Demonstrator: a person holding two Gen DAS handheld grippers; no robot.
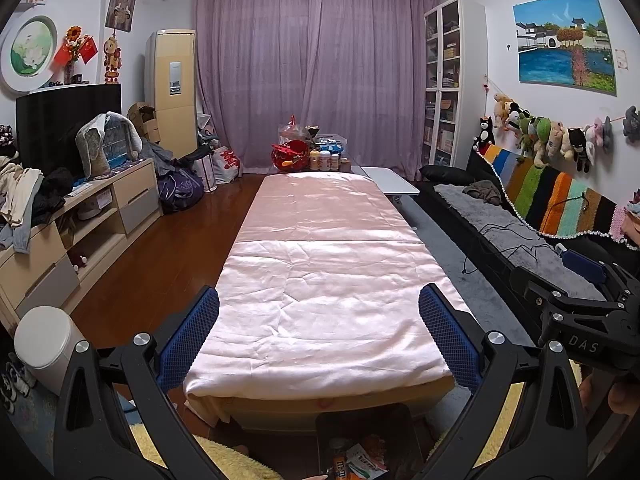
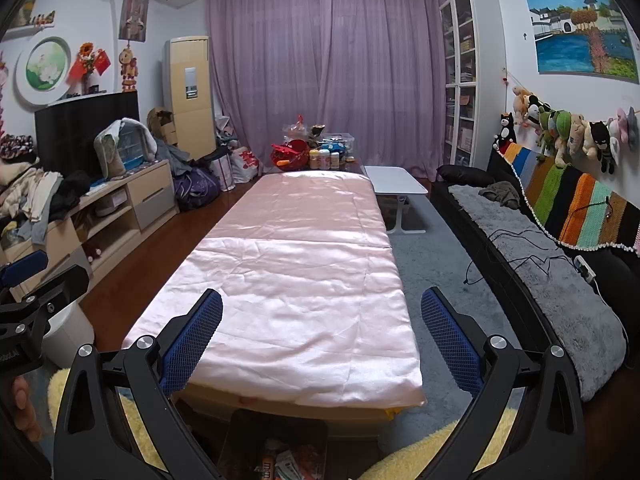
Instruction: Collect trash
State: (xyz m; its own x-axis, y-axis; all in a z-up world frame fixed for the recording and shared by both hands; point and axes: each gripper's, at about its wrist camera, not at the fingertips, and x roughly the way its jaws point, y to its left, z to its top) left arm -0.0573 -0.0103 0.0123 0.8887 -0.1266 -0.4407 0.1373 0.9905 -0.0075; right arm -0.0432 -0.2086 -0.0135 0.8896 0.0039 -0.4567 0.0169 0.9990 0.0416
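With both tools held level above the floor, the left gripper (image 1: 319,334) and right gripper (image 2: 322,336) each stand with fingers spread wide and nothing between them. Directly below, at the table's near end, a dark bin (image 1: 366,434) holds wrappers (image 1: 366,462) and a small brown bottle; the trash is therefore inside it. Beyond, the pink cloth (image 1: 320,264) on the table shows no litter. At the far end stand jars (image 1: 325,160) and a red basket (image 1: 290,154), apparently household goods. Judgement: collection looks complete or nearly so; the next move calls for checking the floor and far end for leftovers.
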